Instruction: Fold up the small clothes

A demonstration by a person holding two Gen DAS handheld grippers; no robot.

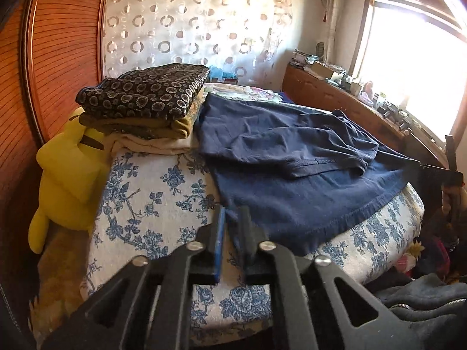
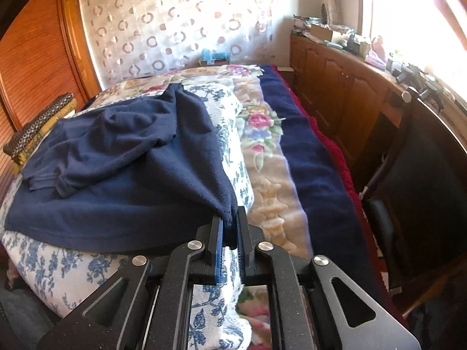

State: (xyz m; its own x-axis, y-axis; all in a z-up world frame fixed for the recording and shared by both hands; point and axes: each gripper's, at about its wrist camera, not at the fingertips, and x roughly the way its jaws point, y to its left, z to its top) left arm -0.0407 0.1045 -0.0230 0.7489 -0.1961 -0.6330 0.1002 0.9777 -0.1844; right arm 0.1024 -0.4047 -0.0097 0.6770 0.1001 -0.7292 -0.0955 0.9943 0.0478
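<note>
A navy shirt (image 1: 292,151) lies spread on the blue-floral bed cover (image 1: 151,192), with one sleeve folded in over its body. My left gripper (image 1: 233,218) sits at the shirt's near left hem corner. Its jaws are almost together, and a sliver of navy cloth shows between the pads. My right gripper (image 2: 230,221) is shut on the near right hem corner of the shirt (image 2: 116,175), and the cloth bunches into its jaws. In the left wrist view the right gripper (image 1: 437,175) appears at the far right, pulling that corner taut off the bed edge.
A stack of folded clothes (image 1: 146,93) with a dark patterned piece on top sits at the far left of the bed, beside a yellow plush toy (image 1: 67,169). A wooden cabinet (image 2: 335,87) and a dark chair (image 2: 423,175) stand to the right. A flowered blanket (image 2: 262,134) lies alongside.
</note>
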